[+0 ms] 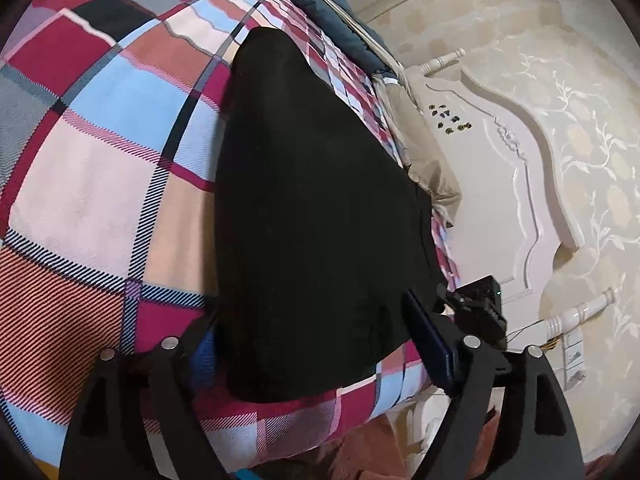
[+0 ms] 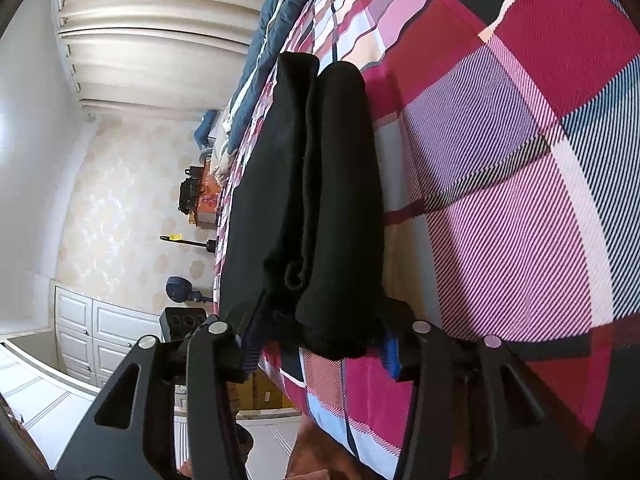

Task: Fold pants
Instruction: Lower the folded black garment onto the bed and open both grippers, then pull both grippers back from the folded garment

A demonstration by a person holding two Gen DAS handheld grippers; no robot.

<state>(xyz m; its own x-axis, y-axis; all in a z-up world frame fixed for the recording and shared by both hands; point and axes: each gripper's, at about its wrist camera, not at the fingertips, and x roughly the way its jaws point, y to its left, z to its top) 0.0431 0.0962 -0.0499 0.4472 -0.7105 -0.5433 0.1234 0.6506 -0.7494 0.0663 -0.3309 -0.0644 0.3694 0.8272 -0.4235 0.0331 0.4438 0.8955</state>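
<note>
Black pants [image 1: 312,208] lie folded lengthwise on the plaid bedspread [image 1: 92,184], running away from me. In the left wrist view my left gripper [image 1: 316,348] stands wide open. The pants' near end lies between its blue-padded fingers [image 1: 432,344] without being pinched. In the right wrist view the pants [image 2: 332,184] show as a stacked black bundle seen edge-on. Its near end sits between the jaws of my right gripper [image 2: 322,344], whose blue pads [image 2: 390,354] stand just off the cloth on both sides. The other gripper [image 1: 480,308] shows at the bed's right edge.
A dark blue quilt [image 1: 332,4] lies along the far side of the bed. A cream carved headboard [image 1: 500,152] and a beige pillow [image 1: 424,148] are to the right. White cabinets [image 2: 92,340], a small fan [image 2: 180,286] and boxes [image 2: 260,394] stand beside the bed.
</note>
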